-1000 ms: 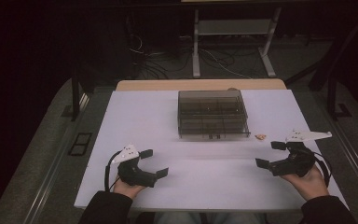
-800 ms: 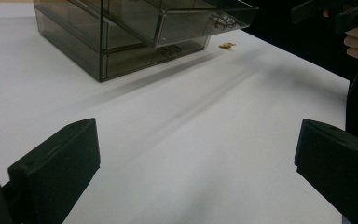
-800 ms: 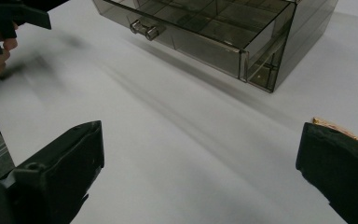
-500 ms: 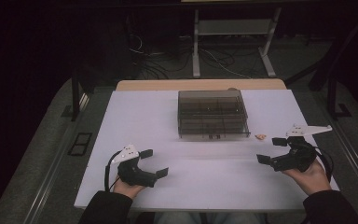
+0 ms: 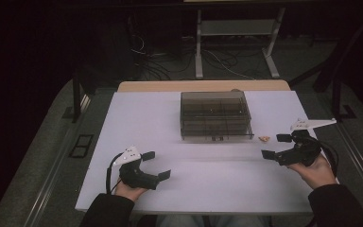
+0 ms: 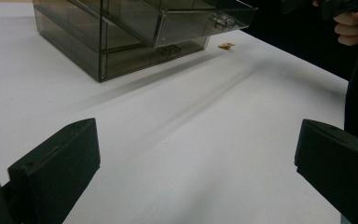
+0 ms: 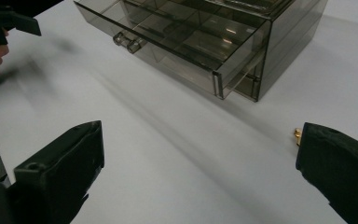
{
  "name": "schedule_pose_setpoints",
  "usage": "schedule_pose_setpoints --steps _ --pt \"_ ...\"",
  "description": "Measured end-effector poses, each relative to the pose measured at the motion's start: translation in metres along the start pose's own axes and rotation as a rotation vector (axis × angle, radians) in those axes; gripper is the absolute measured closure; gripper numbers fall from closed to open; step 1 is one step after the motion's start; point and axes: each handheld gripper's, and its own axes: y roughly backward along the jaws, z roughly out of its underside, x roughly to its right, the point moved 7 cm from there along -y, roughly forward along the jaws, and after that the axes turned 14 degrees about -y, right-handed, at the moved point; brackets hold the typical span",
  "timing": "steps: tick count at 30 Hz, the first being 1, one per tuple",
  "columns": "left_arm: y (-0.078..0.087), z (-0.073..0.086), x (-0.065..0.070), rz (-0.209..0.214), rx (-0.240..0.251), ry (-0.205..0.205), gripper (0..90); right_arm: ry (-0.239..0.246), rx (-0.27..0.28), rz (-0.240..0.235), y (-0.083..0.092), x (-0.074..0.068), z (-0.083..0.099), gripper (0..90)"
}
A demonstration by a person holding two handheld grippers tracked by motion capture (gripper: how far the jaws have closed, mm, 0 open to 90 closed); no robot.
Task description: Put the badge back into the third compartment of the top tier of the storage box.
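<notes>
On the white table (image 5: 123,123) stands a see-through smoky plastic box with drawers (image 5: 216,115). Its top drawer (image 7: 168,35) is pulled out a little way toward the person. Just beside the box, at its front right corner, lies a small golden thing (image 5: 263,139). It is too small to tell what it is.

The black right gripper (image 5: 278,146) has lifted and slid a bit toward the box and the golden bit since a second ago. Its jaws are spread wide with nothing between them. In the right gripper view the golden thing (image 7: 298,135) peeks out right next to one jaw, so it is very near now.

The black left gripper (image 5: 156,165) has not moved at all. It rests low on the table near the front edge, well apart from the box. Its jaws are spread wide too, and hold nothing.

I think the right hand is going for the golden bit, maybe to put it in the open drawer. The pick-up has not happened yet. The bit is tiny, so the jaws must come down just around it.
</notes>
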Motion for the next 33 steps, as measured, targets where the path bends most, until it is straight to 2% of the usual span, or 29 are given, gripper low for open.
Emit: schedule_pose_setpoints --steps 10,18,33 --pt "0.0 0.0 0.0 0.001 -0.001 0.0 0.0 -0.004 -0.012 0.006 0.002 0.008 -0.014 0.2" --pt "0.0 0.0 0.0 0.003 0.0 0.0 0.0 -0.015 -0.023 0.009 0.0 0.014 -0.018 0.2" --pt "0.0 0.0 0.0 0.004 0.003 0.001 0.0 -0.061 -0.032 0.028 -0.012 0.04 -0.024 0.2"
